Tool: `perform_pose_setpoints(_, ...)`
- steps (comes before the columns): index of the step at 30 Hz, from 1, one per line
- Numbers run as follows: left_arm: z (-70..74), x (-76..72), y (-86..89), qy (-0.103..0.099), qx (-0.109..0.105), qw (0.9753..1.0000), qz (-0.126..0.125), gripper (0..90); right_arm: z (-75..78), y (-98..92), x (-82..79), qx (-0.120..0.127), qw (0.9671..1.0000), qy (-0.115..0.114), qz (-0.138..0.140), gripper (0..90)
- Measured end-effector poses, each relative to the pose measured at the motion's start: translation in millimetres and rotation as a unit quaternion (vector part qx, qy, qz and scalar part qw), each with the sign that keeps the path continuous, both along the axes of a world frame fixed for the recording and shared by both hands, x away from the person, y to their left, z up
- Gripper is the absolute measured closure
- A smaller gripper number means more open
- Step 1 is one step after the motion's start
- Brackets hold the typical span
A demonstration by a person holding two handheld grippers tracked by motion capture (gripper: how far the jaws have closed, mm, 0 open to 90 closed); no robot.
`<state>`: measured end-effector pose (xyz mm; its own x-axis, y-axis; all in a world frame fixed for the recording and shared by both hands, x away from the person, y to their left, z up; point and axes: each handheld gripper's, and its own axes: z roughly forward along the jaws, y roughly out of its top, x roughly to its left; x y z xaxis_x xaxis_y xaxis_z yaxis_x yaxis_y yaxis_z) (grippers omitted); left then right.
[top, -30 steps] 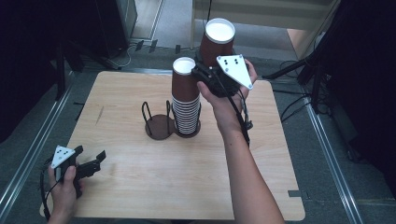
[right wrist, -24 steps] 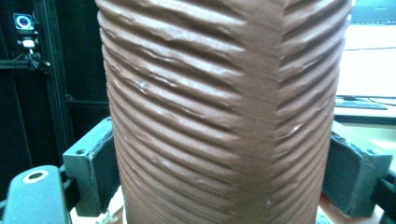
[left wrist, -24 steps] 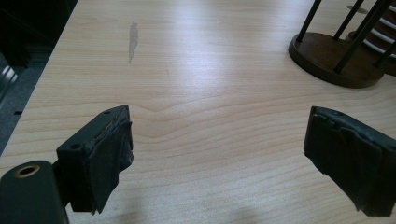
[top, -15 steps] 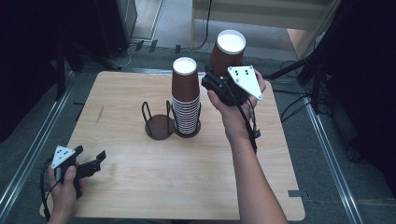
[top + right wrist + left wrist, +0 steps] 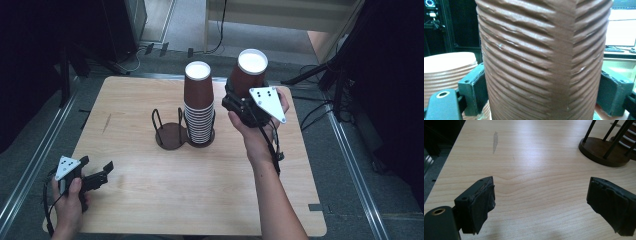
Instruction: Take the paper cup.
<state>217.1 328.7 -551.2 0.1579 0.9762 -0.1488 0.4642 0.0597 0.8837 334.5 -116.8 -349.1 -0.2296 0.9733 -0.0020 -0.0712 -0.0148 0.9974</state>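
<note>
A tall stack of brown ribbed paper cups (image 5: 198, 107) stands bottom-up in the right ring of a dark wire cup holder (image 5: 170, 136) at the table's middle. My right gripper (image 5: 239, 102) is shut on a single upside-down brown cup (image 5: 248, 74), held in the air just right of the stack. In the right gripper view this cup (image 5: 541, 57) sits between the jaws, with the stack's top (image 5: 449, 67) at the left. My left gripper (image 5: 102, 172) rests open near the table's front left corner. Its fingers (image 5: 480, 203) have only bare wood between them.
The holder's left ring (image 5: 602, 151) is empty, with thin upright rods around it. The wooden table (image 5: 150, 200) has metal rails along both sides on the floor. Cables and dark stands lie beyond the far edge.
My right gripper has carried the held cup to the right and slightly down, away from the top of the stack. The left gripper has stayed put.
</note>
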Motion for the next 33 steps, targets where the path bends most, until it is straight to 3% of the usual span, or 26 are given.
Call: perform_pose_setpoints(33, 0.1, -0.2, -0.3, 0.001, 0.001, 1.0, 0.001, 8.6, -43.4, -19.9, -21.2, 0.002, 0.9998, 0.021, -0.004, 13.0)
